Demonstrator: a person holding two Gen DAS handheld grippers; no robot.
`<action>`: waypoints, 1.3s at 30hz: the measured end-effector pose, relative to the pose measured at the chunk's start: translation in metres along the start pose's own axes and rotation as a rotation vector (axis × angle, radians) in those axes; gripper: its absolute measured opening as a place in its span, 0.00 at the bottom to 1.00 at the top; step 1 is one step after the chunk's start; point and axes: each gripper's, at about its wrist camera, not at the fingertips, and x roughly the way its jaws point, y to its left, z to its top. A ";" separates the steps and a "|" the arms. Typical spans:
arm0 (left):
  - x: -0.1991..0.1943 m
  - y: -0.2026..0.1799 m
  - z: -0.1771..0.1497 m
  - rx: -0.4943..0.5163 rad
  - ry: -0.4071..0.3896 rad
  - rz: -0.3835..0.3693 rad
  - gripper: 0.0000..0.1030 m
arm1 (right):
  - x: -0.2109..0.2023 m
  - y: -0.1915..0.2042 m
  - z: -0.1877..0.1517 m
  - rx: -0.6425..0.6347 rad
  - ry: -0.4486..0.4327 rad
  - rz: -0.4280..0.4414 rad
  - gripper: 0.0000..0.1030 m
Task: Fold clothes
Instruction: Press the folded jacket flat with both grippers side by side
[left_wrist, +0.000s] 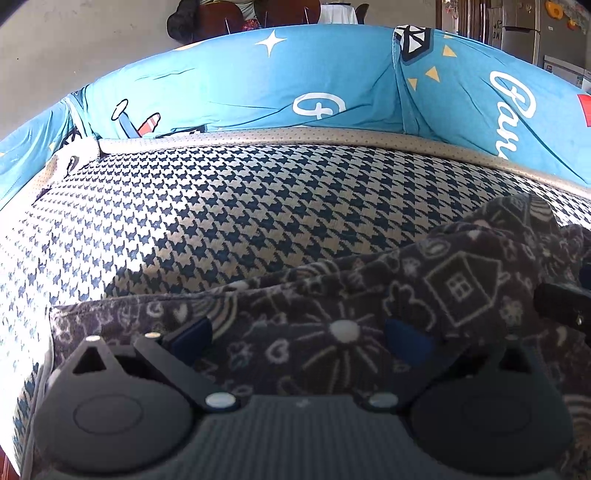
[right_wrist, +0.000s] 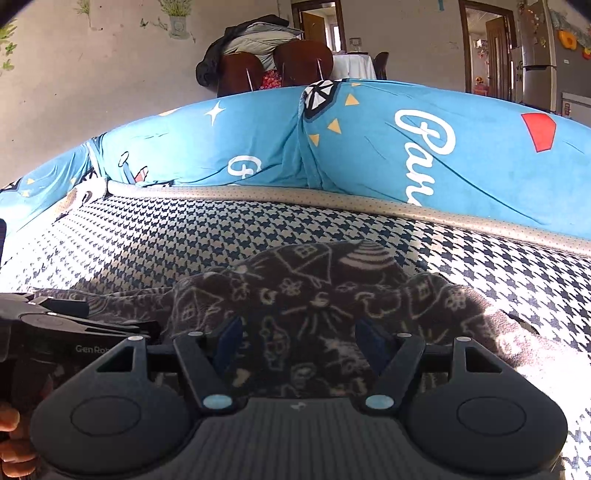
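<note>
**Dark printed fleece on a houndstooth sofa seat**

Fleece, charcoal with pale doodles of houses, flowers and hearts, lies rumpled on the near part of a navy-and-cream houndstooth seat cushion (left_wrist: 221, 206). This dark fleece garment (left_wrist: 332, 317) fills the space between the spread blue-padded fingers of the left gripper (left_wrist: 299, 336), its jaws apart with cloth lying between them.

The right wrist view shows more: the right gripper (right_wrist: 297, 339), jaws likewise spread over the same fabric, and at its left edge the black body of the left gripper with fingertips of a hand (right_wrist: 13, 439) below it. It also shows the garment's far outline, a humped ridge with a striped patch on top, and a sunlit right end lying flat.

Beyond the garment the cushion is bare up to a beige piped edge (left_wrist: 295, 134). A bright blue printed backrest cover (left_wrist: 240, 81) rises behind it. Wooden chairs (right_wrist: 273, 64) stand farther back.
</note>
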 end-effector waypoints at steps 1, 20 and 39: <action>-0.001 0.000 -0.001 0.003 0.000 -0.001 1.00 | 0.000 0.003 -0.001 -0.015 0.004 0.004 0.66; 0.005 -0.005 -0.009 0.024 0.006 0.001 1.00 | 0.018 0.015 -0.019 -0.119 0.082 -0.023 0.75; -0.045 0.012 -0.041 0.010 0.028 0.011 1.00 | -0.025 0.034 -0.014 -0.086 0.081 -0.011 0.74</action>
